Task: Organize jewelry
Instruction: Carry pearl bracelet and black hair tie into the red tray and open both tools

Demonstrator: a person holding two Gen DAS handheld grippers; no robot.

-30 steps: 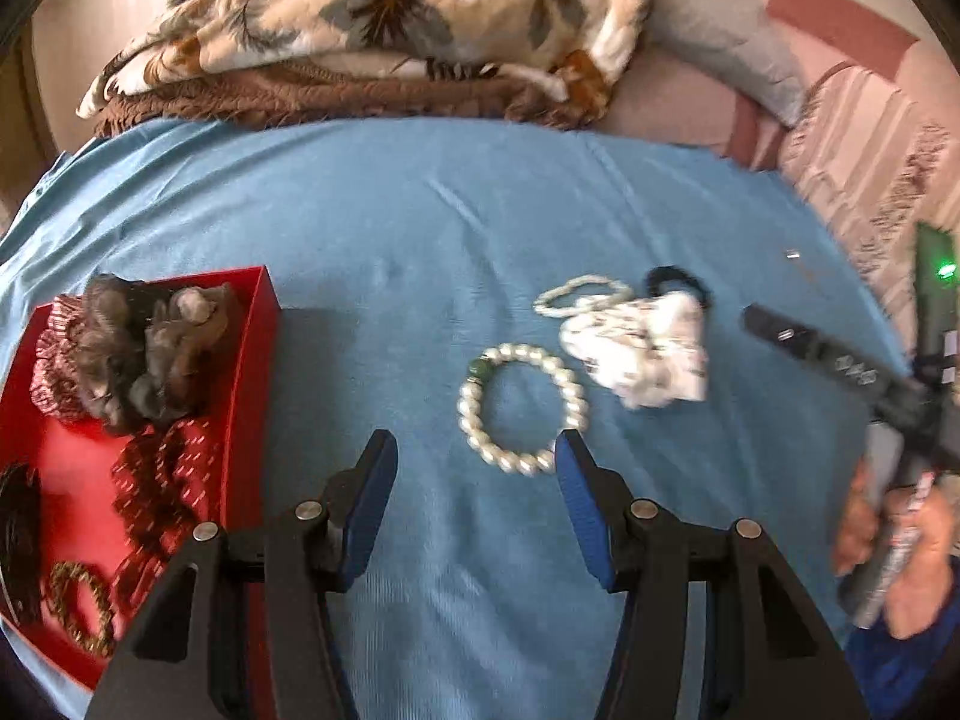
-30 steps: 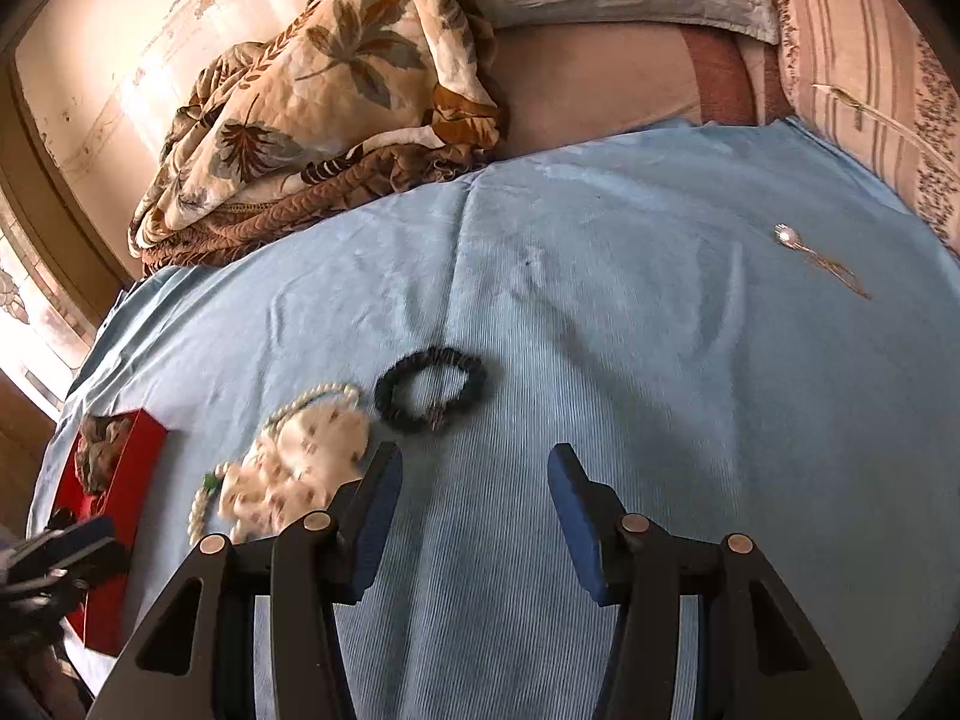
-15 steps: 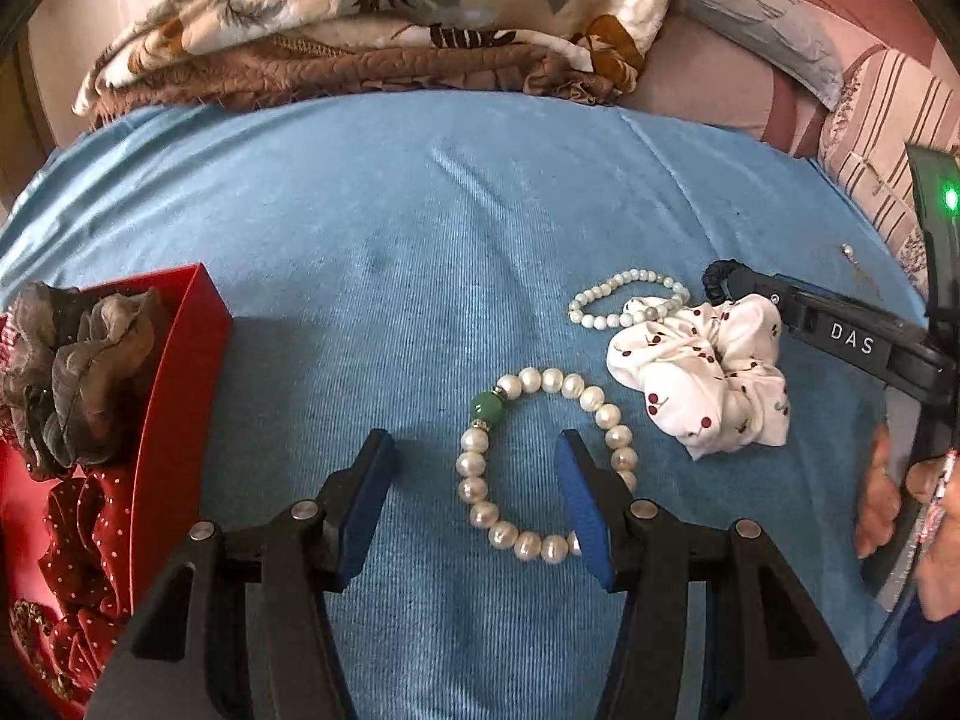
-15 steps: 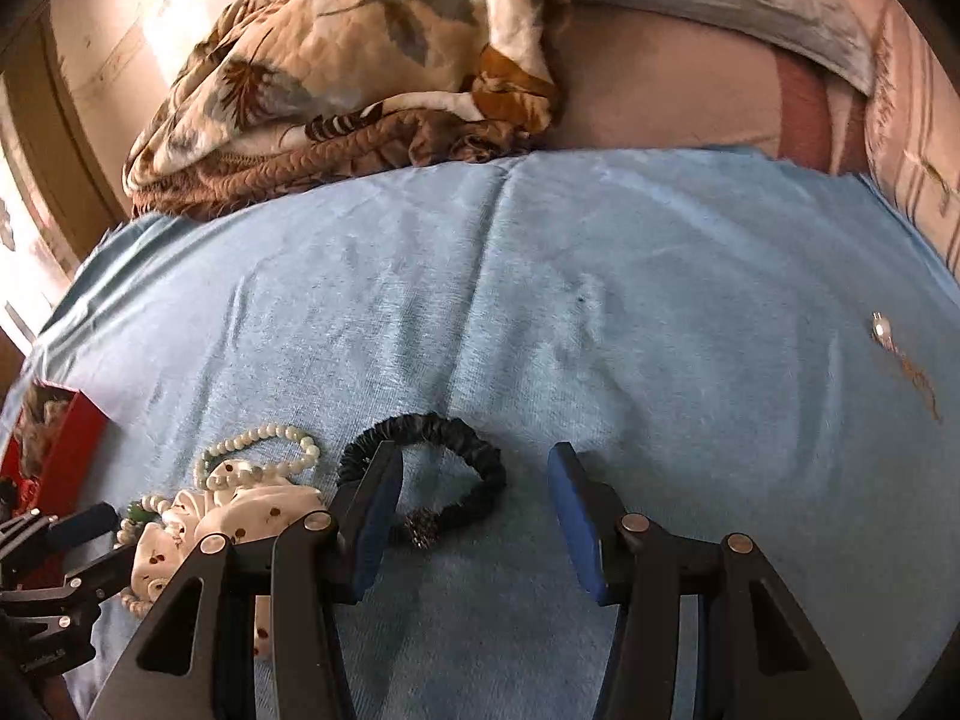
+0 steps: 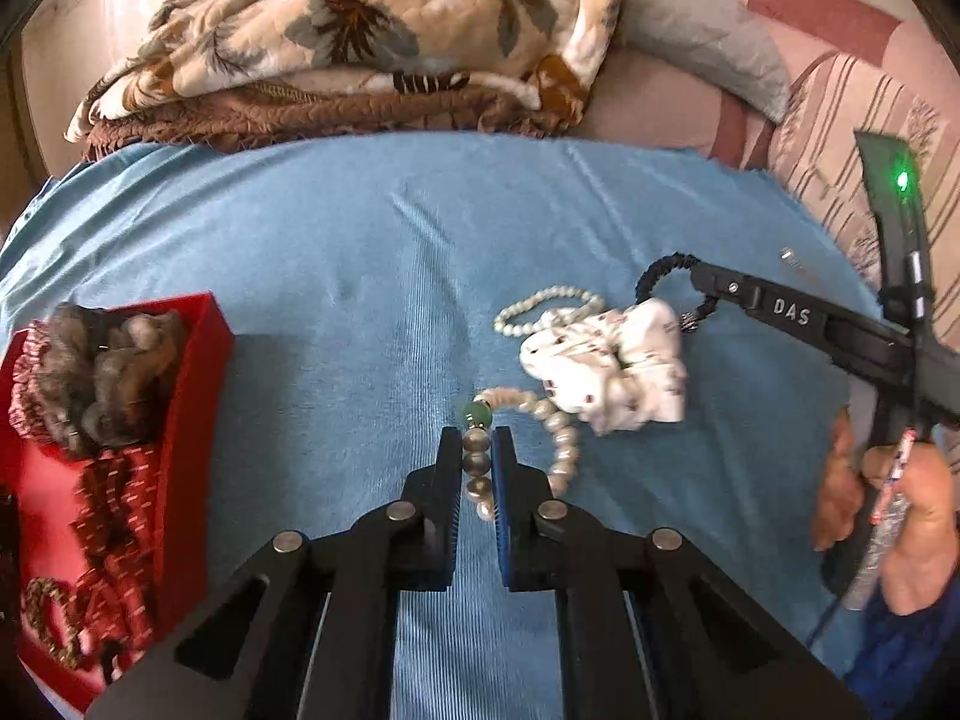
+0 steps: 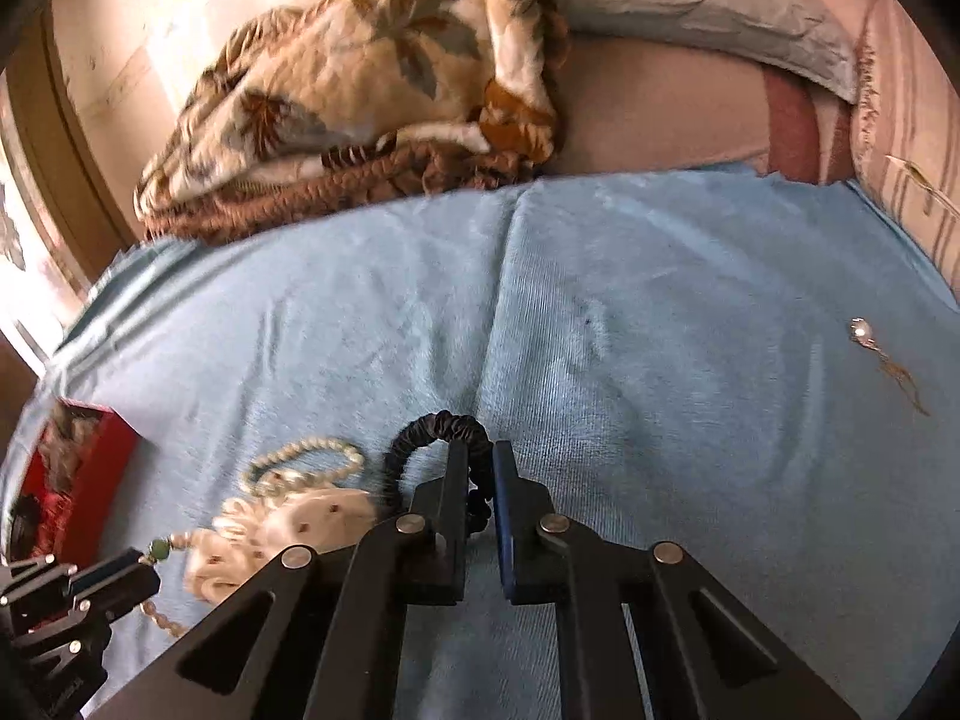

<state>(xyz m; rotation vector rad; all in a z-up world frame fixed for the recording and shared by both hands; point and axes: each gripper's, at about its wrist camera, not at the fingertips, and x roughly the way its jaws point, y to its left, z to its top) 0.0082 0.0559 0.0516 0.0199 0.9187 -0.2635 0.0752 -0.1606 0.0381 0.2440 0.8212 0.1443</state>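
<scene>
Left gripper (image 5: 477,462): clamped tight on the pearl bracelet (image 5: 555,438), pinching a few beads just below the green bead (image 5: 477,415). The rest of the loop trails off to the right on the blue cloth (image 5: 360,276).
Right gripper (image 6: 478,480): squeezed onto the black hair tie (image 6: 441,427), which loops up and to the left of the fingers.
Scrunchie (image 5: 606,369): white with little dots, sitting between the two grippers and touching the bracelet's far end, so it's kinda crowding both grabs.
Small pearl strand (image 5: 546,303): right behind the scrunchie, touching it.
Red box (image 5: 198,372): over on the left, well apart from the bracelet, already stuffed with a grey scrunchie (image 5: 108,378) and red beads (image 5: 114,498).
Necklace (image 6: 888,363): thin chain off by itself on the far right of the cloth.
Blanket (image 5: 372,42): leafy one bunched up at the back.
</scene>
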